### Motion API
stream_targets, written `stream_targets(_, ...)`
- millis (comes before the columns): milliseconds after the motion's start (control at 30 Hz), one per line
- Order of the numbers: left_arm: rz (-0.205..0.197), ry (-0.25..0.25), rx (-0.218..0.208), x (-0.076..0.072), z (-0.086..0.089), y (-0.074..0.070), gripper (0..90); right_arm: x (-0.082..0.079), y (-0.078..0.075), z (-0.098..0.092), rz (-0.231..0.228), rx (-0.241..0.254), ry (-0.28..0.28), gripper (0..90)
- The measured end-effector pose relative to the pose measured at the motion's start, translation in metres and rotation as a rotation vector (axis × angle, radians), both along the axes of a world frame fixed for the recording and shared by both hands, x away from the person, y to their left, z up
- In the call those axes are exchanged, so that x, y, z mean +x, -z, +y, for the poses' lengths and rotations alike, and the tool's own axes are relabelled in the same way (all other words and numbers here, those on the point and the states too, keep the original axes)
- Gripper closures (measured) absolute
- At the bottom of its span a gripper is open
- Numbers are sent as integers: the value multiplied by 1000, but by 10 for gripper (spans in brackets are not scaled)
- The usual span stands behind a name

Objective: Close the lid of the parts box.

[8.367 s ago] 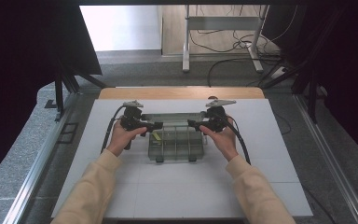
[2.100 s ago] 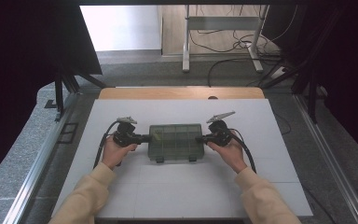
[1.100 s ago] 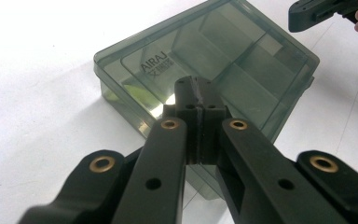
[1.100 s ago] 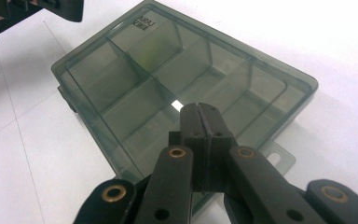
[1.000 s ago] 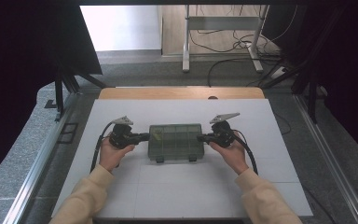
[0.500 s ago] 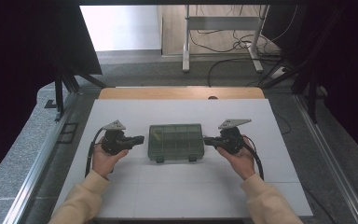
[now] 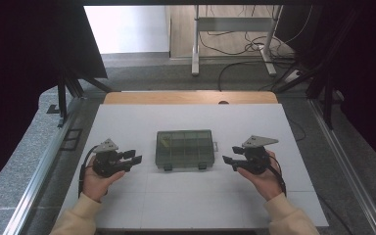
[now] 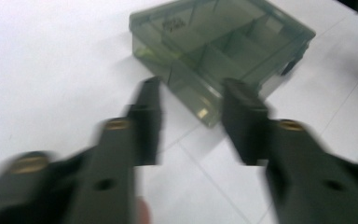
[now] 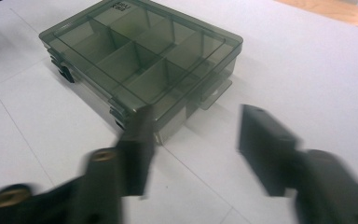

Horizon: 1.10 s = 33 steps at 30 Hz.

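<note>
A closed, smoky-green clear compartment box point(image 7: 184, 148) lies flat in the middle of the white table point(image 7: 196, 117). My left gripper point(image 7: 133, 157) hovers a short way off the box's left end and points at it. Its jaws have just been opening and hold nothing. My right gripper point(image 7: 229, 155) mirrors it off the right end, its jaws also freshly opened and empty. In the left gripper view the box point(image 8: 223, 42) lies just beyond the parted left gripper point(image 8: 193, 100). In the right gripper view the box point(image 9: 140, 56) and its latches sit ahead of the right gripper point(image 9: 196, 116).
A wooden strip point(image 7: 191, 97) borders the table's far edge. Metal rails point(image 7: 39, 166) run along both sides. Beyond the table, a desk frame point(image 7: 235, 29) and loose cables point(image 7: 245, 63) are on the floor.
Both grippers have drawn outward from the box's ends, left going left and right going right. Their jaws went from shut at the box to open. The box has stayed in place.
</note>
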<state>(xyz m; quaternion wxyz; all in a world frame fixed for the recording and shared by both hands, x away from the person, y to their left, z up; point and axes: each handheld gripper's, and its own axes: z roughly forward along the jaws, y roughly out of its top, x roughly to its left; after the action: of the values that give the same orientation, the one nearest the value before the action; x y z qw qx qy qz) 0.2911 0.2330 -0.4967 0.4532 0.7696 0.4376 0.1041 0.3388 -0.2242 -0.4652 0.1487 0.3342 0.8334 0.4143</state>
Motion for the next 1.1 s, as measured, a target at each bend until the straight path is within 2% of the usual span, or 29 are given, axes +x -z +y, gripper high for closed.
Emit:
stream_targets(100, -1, -27, 19, -9, 2, 5, 305, -5, 4, -4, 7, 5, 9, 285)
stream_targets(167, 0, -35, 27, -14, 2, 8, 226, -7, 8, -10, 17, 10, 17, 256)
stream_targets(233, -11, -41, 31, -19, 3, 9, 185, -10, 11, -18, 25, 26, 22, 241)
stream_targets(433, -39, -68, 42, -31, 5, 9, 139, -20, 22, -51, 31, 27, 80, 201)
stream_targets(633, -32, -84, 67, -33, 5, 14, 143, -28, 30, -75, 34, 37, 127, 196)
stream_targets(767, -23, -82, 78, -32, 3, 17, 143, -24, 32, -80, 35, 47, 130, 198)
stream_targets(1100, -24, -87, 89, -31, 4, 19, 145, -23, 33, -72, 29, 40, 92, 198)
